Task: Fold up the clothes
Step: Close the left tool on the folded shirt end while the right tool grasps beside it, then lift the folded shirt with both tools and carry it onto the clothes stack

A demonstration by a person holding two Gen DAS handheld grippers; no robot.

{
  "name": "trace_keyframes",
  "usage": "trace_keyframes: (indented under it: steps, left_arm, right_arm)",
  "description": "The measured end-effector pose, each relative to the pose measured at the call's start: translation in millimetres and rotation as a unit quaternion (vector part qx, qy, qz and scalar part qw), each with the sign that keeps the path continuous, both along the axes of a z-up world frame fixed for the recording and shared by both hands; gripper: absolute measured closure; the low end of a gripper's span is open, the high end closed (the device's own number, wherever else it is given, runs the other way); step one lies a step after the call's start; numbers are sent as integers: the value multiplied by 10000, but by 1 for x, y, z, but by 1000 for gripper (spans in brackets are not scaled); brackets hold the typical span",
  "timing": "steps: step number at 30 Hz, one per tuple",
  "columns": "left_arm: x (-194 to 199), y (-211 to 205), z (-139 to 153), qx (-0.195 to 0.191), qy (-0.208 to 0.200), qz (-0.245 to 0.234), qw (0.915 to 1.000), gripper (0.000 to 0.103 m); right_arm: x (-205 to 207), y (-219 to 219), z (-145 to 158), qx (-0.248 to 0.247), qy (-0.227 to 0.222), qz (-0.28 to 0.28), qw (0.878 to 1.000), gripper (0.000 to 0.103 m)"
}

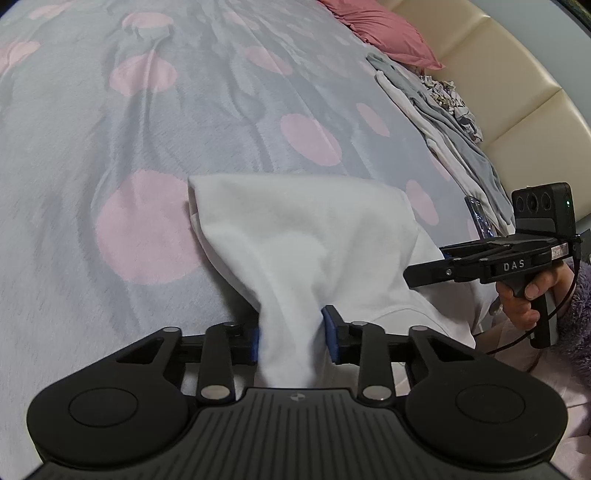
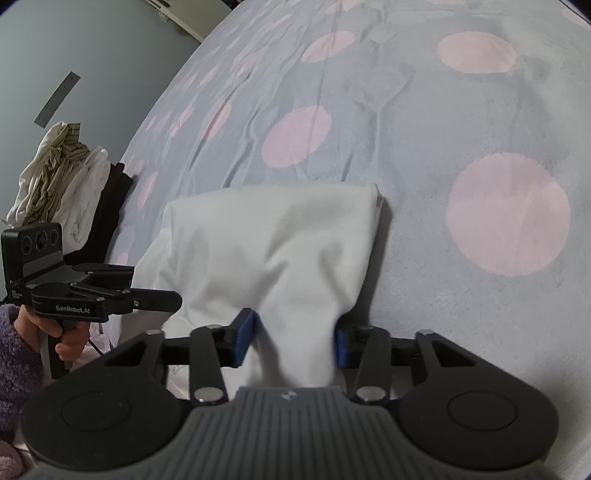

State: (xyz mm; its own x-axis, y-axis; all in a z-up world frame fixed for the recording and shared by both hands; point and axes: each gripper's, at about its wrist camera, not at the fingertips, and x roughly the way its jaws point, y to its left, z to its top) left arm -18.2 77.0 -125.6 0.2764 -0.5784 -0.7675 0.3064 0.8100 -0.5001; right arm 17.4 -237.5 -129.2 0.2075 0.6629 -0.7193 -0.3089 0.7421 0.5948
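Mid-fold | left hand-held gripper (image 1: 291, 334) and right hand-held gripper (image 2: 293, 338) each clamped on white garment (image 1: 295, 236) near edge, far end on bed (image 1: 74, 258) at 12 o'clock | next: carry both corners level toward 12 o'clock.

L gripper (image 1: 291, 338), black w/ blue pads, pinches a bunched fold of the white cotton garment (image 1: 295, 236); the rest fans out onto the grey bedspread w/ pink dots (image 1: 110, 147). R gripper (image 1: 410, 275), black, in a hand (image 1: 524, 295) w/ fuzzy purple sleeve (image 1: 576, 314), sits at the garment's right edge; grip not visible. Pile of grey and white clothes (image 1: 443, 122) along the bed's right edge, by the cream padded headboard (image 1: 517, 92). Pink pillow (image 1: 388, 29) at the far right corner.
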Motion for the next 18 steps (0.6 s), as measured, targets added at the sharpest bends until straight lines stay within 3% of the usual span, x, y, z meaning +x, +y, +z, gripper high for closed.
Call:
trace_keyframes:
  steps: [2, 6, 18]
  left_arm:
    - [-1, 0, 0, -36, -29, 1, 10000, 83]
    - [-4, 1, 3, -95, -116, 51, 9999, 88]
    - [-24, 4, 31, -88, -715, 248, 9971, 94]
  right_arm:
    - [-1, 0, 2, 64, -26, -16, 10000, 75]
    - [-4, -1, 6, 110, -130, -19, 9999, 80]
    - [-21, -5, 31, 410, -659, 43, 9970, 82]
